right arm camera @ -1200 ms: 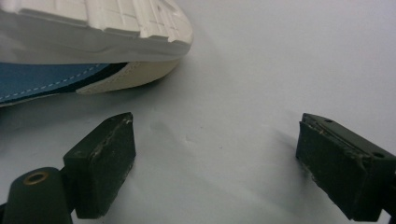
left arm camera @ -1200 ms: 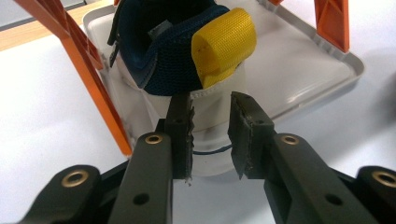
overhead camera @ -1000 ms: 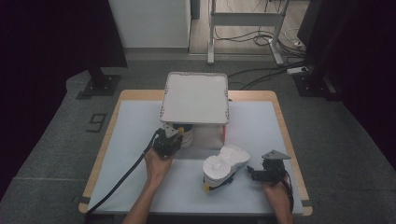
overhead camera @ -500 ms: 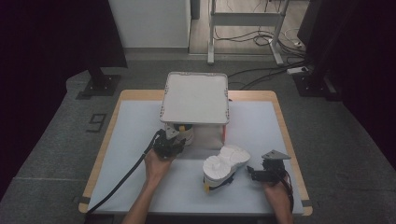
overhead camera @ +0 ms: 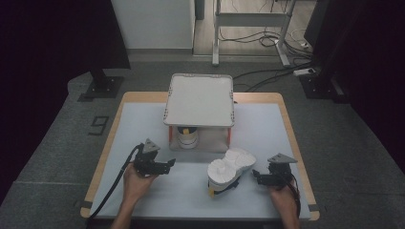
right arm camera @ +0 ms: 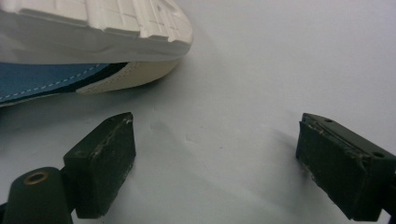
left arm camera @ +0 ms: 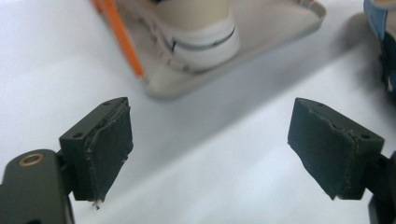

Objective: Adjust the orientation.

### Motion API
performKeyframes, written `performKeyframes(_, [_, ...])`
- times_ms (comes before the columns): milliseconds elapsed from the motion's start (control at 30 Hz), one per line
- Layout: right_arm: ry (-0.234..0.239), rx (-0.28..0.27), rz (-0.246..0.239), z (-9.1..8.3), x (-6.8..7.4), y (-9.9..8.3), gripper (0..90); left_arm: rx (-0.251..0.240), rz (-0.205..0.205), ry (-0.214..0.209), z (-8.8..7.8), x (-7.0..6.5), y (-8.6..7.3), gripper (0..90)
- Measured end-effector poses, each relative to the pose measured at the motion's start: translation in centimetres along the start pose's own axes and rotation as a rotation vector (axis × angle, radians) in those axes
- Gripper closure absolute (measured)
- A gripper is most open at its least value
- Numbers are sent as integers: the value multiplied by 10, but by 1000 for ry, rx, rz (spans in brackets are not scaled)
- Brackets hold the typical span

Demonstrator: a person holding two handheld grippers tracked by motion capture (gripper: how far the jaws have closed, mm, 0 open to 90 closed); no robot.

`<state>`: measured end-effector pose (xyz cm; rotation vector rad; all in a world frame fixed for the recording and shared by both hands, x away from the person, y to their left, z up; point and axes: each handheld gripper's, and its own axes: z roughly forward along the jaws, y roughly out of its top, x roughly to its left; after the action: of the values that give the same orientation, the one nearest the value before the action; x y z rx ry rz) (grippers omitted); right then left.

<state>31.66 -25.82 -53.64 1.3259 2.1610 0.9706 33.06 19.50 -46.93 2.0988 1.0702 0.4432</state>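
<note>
White tabletop [overhead camera: 143, 124] carries a small shelf [overhead camera: 199, 100] and an overturned shoe [overhead camera: 228, 168]. I hold left gripper [overhead camera: 165, 165] and right gripper [overhead camera: 256, 176], fingers wide, empty.

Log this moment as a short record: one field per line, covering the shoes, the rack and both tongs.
surface: white mat on a wooden table
rack: grey two-tier shoe rack, orange posts, at the mat's middle
shoe on rack: white shoe on the lower tier
shoe on mat: blue-sided shoe lying sole up, in front of the rack
left tongs: open, empty, aimed toward the rack
right tongs: open, empty, beside the overturned shoe
</note>
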Motion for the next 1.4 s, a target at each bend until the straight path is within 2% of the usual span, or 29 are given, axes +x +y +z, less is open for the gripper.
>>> performKeyframes(33, [0,0,0,0,0,0,114,-1,-11,-6,-6,6,-11,131])
performKeyframes(100, [1,1,1,0,0,0,113,2,-18,8,-10,12,-22,109])
performKeyframes(233, [3,2,3,0,0,0,113,33,-56,25,-9,26,-45,65])
performKeyframes(267, [3,2,3,0,0,0,113,33,-56,25,-9,26,-45,53])
performKeyframes(300, [3,2,3,0,0,0,113,51,-59,31,-6,29,-51,53])
performKeyframes(333, [4,2,3,0,0,0,115,81,-53,42,-2,31,-58,8])
performKeyframes(433, [5,0,0,0,0,0,119,106,-37,67,3,31,-66,0])
performKeyframes(467, [6,0,-2,-1,0,0,123,120,-23,86,8,31,-69,0])
performKeyframes(500, [13,-2,-7,-1,0,0,129,114,-43,69,8,33,-71,0])
performKeyframes(533, [18,-6,-13,-1,0,0,129,110,-50,74,9,33,-71,0])
performKeyframes(700, [22,-19,-39,-3,3,-1,123,107,-52,80,8,32,-72,0])
performKeyframes(767, [33,-41,-48,-5,3,-1,118,107,-50,81,8,31,-72,0])
performKeyframes(867, [54,-41,-35,-8,4,-2,116,106,-51,81,8,31,-72,0])
performKeyframes(900, [87,-46,-23,-12,6,-4,117,106,-50,82,8,31,-72,0])
performKeyframes(1000, [108,-39,-23,-18,10,-6,117,105,-50,83,8,31,-72,0])
performKeyframes(1033, [135,-50,-10,-25,15,-7,117,105,-50,83,8,31,-72,0])
performKeyframes(1067, [135,-50,-10,-25,15,-7,117,105,-49,83,8,31,-72,0])
performKeyframes(1100, [173,-80,1,-35,22,-6,128,104,-49,83,8,31,-72,0])
performKeyframes(1200, [197,-97,-7,-44,28,-4,135,103,-48,83,8,31,-72,0])
performKeyframes(1233, [222,-116,-19,-52,37,0,164,102,-47,82,8,31,-72,1])
performKeyframes(1300, [257,-127,-32,-59,45,4,198,100,-46,82,8,31,-72,5])
performKeyframes(1333, [257,-127,-32,-59,45,4,198,98,-44,80,8,30,-72,5])
performKeyframes(1400, [294,-146,-50,-67,56,10,236,96,-42,80,8,30,-73,14])
